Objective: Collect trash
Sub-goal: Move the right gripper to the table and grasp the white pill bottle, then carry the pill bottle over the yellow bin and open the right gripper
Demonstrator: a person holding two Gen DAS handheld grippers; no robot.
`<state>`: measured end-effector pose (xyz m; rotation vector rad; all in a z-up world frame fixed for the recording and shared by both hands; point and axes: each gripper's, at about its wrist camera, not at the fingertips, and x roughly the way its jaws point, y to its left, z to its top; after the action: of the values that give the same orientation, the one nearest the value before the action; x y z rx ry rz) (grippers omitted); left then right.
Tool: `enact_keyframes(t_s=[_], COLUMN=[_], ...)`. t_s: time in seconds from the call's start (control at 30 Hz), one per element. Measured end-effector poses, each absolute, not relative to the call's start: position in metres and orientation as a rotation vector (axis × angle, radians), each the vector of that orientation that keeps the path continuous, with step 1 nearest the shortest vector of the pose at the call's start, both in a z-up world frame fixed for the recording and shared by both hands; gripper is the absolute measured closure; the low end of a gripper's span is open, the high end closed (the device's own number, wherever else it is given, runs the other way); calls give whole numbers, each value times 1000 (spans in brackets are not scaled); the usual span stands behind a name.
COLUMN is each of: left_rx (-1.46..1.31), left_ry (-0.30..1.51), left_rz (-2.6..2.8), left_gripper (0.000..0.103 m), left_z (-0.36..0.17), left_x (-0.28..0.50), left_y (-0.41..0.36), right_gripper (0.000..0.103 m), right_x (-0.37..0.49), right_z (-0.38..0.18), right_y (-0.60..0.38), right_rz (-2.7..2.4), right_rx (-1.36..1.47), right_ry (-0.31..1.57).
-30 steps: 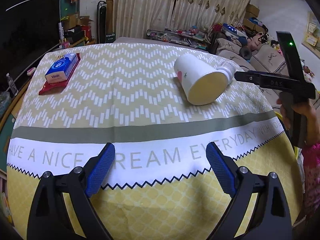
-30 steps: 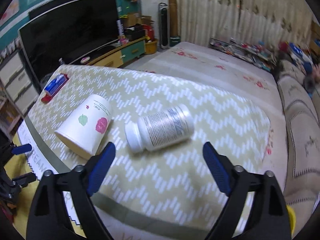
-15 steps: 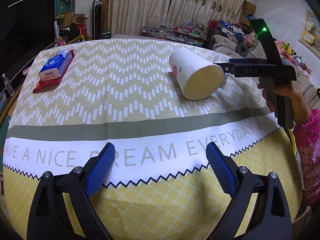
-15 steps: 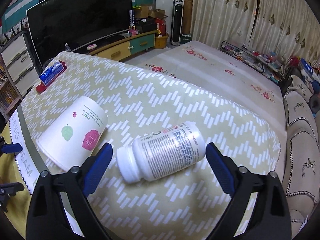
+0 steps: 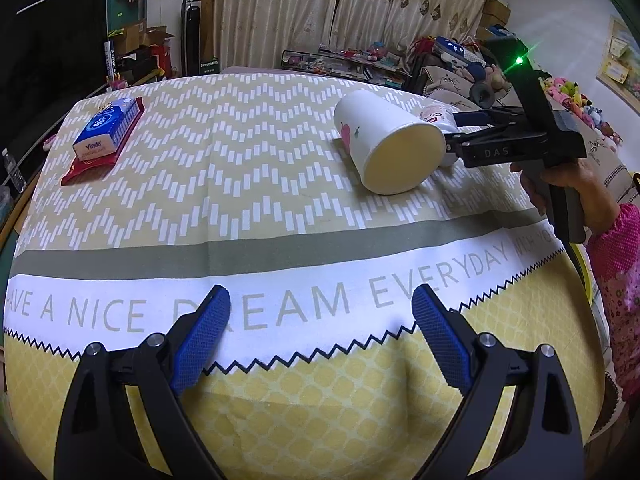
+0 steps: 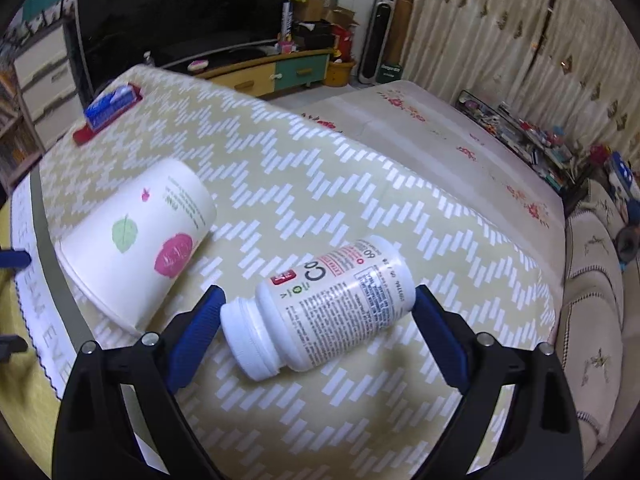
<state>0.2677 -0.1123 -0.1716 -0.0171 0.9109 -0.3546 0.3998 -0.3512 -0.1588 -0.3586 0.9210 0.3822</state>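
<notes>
A white pill bottle (image 6: 320, 306) lies on its side on the patterned tablecloth (image 6: 360, 200). My right gripper (image 6: 318, 324) is open, its blue pads on either side of the bottle without touching it. A white paper cup (image 6: 140, 244) lies on its side to the bottle's left; in the left wrist view the cup (image 5: 390, 144) shows its open mouth, with the bottle (image 5: 438, 114) mostly hidden behind it and the right gripper (image 5: 460, 128) beside it. My left gripper (image 5: 318, 340) is open and empty over the near table edge.
A blue tissue pack on a red tray (image 5: 106, 132) sits at the far left of the table. A sofa (image 6: 596, 280) stands beyond the table's right edge. A TV and cabinet (image 6: 180, 20) stand behind.
My right gripper has moved forward and down, so the pill bottle now lies between its open fingers. The left gripper has stayed nearly still.
</notes>
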Motion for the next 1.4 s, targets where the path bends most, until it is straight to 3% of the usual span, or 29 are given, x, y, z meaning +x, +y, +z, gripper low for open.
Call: enact_keyframes(t_s=[0.67,0.7,0.77,0.93,1.4], left_rx=[23,23,18,25,19], left_ry=[918,918,918,917,902], left_rz=[-364,-365,-368,-367,-388], left_gripper=[8,8,8,8,8], left_z=[-174,-174,-174,-175,-171], left_x=[270,270,270,269,262], left_y=[-118,-118,-118,-118,-121], right_gripper=[10,10,20,20,20], right_x=[421,423,424,419,272], right_z=[-163,-164,-164,-156,-97], right_y=[-360,-361,-361,-373,-470], right_rz=[637,639,644,580,275], right_rx=[-517,-513,-502,-432,-67], right_ry=[1034,1035,1038,1005,893])
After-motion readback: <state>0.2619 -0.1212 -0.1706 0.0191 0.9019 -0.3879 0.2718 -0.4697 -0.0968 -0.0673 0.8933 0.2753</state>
